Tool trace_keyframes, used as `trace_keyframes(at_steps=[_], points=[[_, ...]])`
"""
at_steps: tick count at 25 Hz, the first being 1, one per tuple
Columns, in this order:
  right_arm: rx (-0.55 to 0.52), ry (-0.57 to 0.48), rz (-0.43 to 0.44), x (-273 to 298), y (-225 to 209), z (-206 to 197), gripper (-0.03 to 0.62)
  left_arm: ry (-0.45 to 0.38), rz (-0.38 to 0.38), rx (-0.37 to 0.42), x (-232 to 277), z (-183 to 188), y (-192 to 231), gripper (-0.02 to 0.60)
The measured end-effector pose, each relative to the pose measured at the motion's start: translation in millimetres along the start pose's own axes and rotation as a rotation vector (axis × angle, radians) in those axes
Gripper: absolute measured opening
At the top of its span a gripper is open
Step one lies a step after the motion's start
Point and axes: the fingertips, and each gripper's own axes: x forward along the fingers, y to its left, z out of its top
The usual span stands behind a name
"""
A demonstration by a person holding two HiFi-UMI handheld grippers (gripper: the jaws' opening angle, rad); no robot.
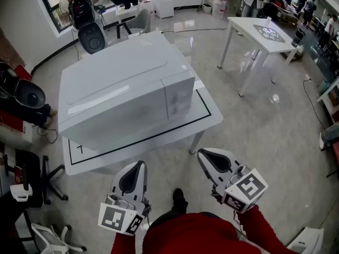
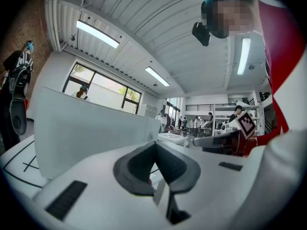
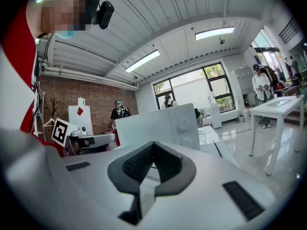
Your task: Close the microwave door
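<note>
We hold the left gripper (image 1: 139, 167) and the right gripper (image 1: 204, 155) closed and empty, the microwave (image 1: 119, 81) well ahead of both, its door (image 1: 124, 119) seemingly already shut, so next we only confirm it.

The microwave (image 1: 122, 83) hides much of its table (image 1: 209, 115), and the bottom edge cuts off the red sleeves (image 1: 262, 229).

All three views toward microwave (image 1: 124, 89)
</note>
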Motion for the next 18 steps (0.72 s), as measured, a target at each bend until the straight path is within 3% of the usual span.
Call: trace_keyframes(at_steps=[11,18], points=[[0.022,-0.036,-0.031,-22.9,4.9,-2.5,0.012,0.000,0.011,-0.013,-15.1,-3.2,-1.9,0.011],[-0.027,-0.009,-0.043,-25.5,5.0,-8.6,0.012,0.000,0.011,-0.008,-13.9,-4.1,-5.4,0.011]])
